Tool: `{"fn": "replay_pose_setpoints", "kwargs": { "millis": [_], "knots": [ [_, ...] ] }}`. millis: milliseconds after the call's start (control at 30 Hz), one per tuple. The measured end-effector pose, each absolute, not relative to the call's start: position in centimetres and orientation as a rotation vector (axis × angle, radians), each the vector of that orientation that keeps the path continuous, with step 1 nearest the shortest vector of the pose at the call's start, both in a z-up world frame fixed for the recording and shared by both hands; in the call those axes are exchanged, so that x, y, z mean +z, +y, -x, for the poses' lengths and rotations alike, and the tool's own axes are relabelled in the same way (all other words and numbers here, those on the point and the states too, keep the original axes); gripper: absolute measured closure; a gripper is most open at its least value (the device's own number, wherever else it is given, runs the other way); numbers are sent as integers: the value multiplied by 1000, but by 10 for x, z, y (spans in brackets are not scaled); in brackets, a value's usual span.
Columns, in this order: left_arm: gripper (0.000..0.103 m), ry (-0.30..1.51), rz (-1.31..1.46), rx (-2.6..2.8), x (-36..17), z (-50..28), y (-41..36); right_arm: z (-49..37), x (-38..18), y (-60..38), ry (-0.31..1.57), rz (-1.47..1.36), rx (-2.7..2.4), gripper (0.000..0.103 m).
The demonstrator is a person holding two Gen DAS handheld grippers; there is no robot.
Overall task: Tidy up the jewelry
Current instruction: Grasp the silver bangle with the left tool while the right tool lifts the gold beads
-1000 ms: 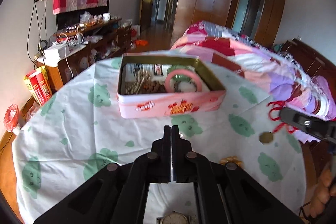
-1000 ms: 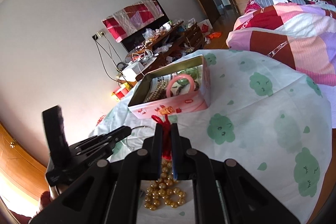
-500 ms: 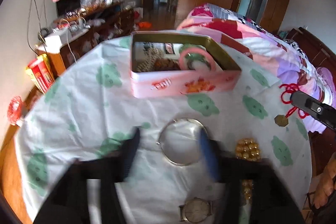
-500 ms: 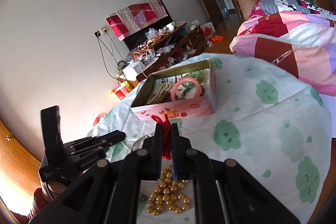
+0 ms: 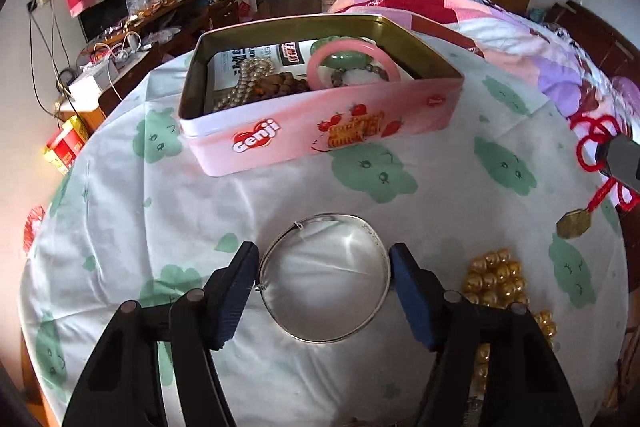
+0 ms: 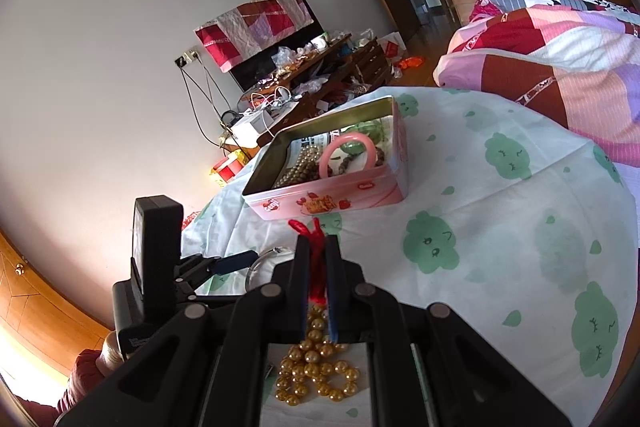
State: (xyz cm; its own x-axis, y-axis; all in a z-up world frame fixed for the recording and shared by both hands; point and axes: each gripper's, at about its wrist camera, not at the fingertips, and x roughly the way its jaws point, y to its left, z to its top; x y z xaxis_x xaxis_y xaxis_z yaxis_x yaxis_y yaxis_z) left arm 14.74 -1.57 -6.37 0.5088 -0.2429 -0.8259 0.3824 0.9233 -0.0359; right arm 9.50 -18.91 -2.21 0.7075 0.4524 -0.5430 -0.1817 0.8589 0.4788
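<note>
Left gripper (image 5: 323, 267): its fingers (image 5: 236, 291) have just been spreading and are now bracketing the silver bangle (image 5: 324, 277), which is lying flat on the surface (image 5: 120, 211) just in front of the pink tin (image 5: 320, 131); whether the pads are touching it is unclear. The tin is holding a pink bangle (image 5: 352, 61) and bead strands (image 5: 256, 83). Right of the silver bangle, gold beads (image 5: 494, 277) are resting. Right gripper (image 6: 318, 259): fingers pressed together, pinching a red cord (image 6: 316, 255) whose brass pendant (image 5: 573, 225) is hanging near the gold beads.
</note>
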Motion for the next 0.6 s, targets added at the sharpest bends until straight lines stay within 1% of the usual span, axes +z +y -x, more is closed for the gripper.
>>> {"fn": "replay_pose_setpoints", "kwargs": {
  "millis": [167, 400, 600],
  "knots": [
    [36, 931, -97, -353, -57, -144, -2, -93, -18, -191, 686, -414, 360, 93],
    [36, 815, 4, -386, -28, -130, 11, -99, -15, -201, 678, -461, 369, 93],
    [36, 692, 75, -390, 0, -130, 21, -109, 0, -197, 647, -431, 369, 93]
  ]
}}
